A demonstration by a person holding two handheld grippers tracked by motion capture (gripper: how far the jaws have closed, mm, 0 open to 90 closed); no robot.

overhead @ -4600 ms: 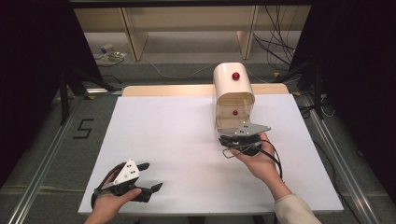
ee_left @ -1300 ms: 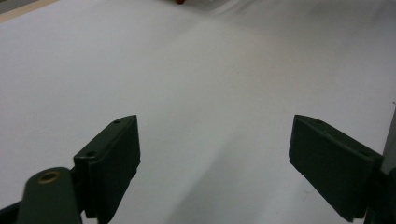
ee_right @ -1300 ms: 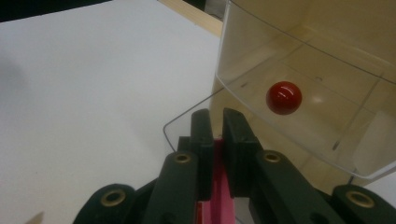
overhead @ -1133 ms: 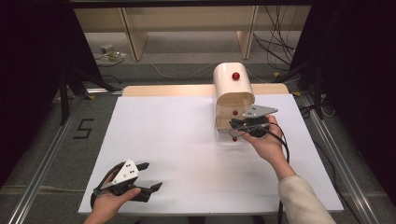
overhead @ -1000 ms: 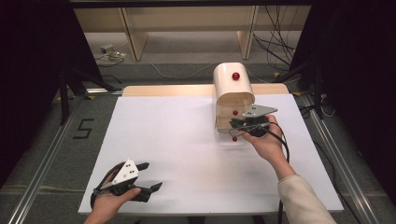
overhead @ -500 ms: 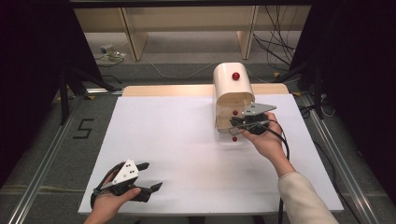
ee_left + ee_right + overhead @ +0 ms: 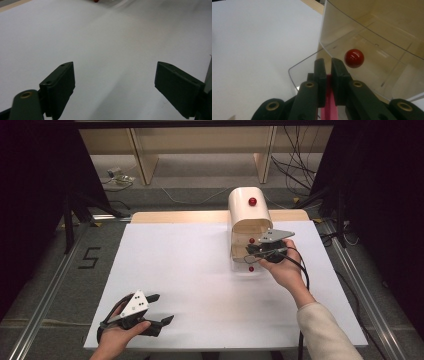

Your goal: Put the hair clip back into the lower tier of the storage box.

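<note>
At the near left corner of the white table (image 7: 200, 270) we hold the left gripper (image 7: 159, 309) low over the surface, its jaws spread wide with bare tabletop between them. In the left gripper view the two black pads (image 7: 60, 87) stand far apart and nothing lies between them; a speck of red shows at the very top edge of that view, too cut off to identify.

Moving right across the bare table, we come to the cream bread box (image 7: 249, 215), which stands at the far side, right of centre, with a red knob on its rounded top (image 7: 252, 201). Its clear curved door (image 7: 352, 45) is swung open toward us, and a red knob (image 7: 354, 58) sits on that clear panel.

Our right gripper (image 7: 252, 254) is at the front of the box, level with the lower edge of the door, with our right hand (image 7: 285, 270) just behind it. In the right gripper view the jaws are drawn in close together, side by side with only a narrow slit between them, and the edge of the clear door passes right at their tips. The knob lies just beyond and slightly to the right of the tips, not between them. A pink strip (image 7: 327, 110) shows in the slit lower down; we cannot tell what it is.
</note>
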